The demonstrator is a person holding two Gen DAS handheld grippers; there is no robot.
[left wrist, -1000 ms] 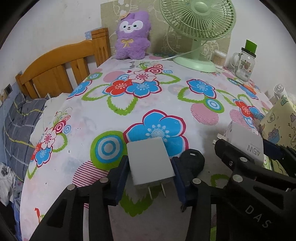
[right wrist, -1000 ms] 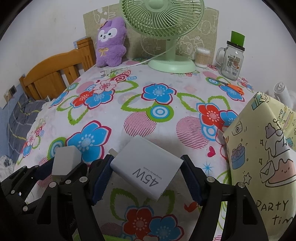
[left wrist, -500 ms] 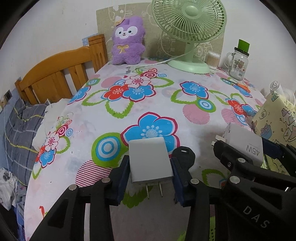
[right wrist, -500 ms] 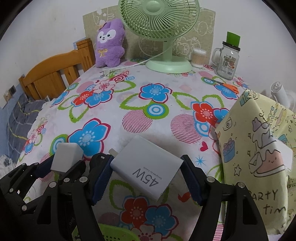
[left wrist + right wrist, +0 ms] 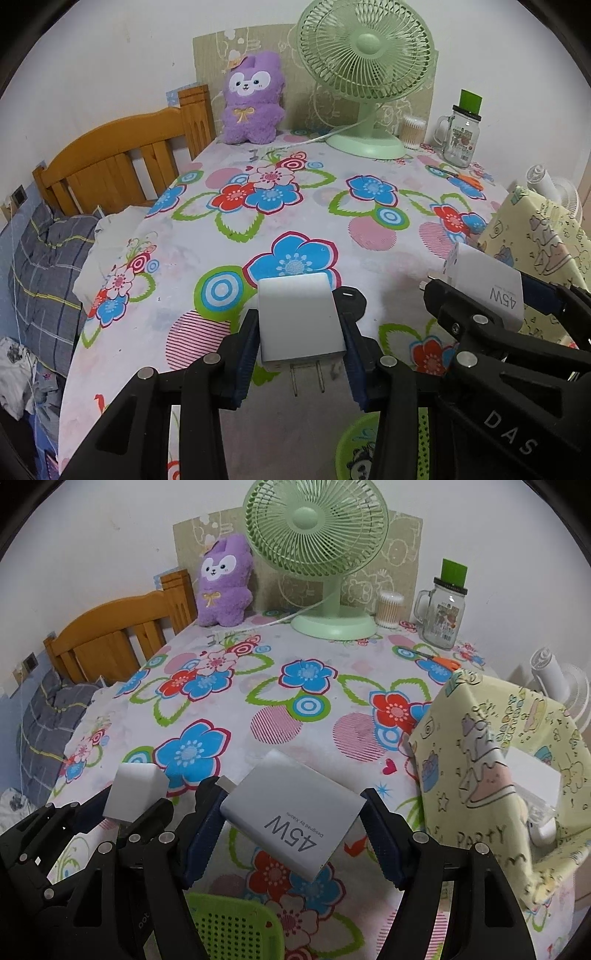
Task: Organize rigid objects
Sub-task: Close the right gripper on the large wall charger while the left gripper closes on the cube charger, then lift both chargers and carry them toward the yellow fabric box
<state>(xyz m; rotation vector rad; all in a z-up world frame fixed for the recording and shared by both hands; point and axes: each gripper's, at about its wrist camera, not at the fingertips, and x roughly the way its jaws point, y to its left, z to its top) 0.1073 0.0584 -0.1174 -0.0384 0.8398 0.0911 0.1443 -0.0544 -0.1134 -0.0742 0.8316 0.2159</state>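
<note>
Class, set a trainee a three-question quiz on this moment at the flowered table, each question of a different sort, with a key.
1. True or false: the left gripper is shut on the small white charger.
2. Multiple choice: what is printed on the large white charger in the right gripper? A) 20W B) 45W C) 65W
3. Fill in: at the table's far edge the purple plush toy stands to the left of the green ____.

Key: 1 true; 2 B; 3 fan
</note>
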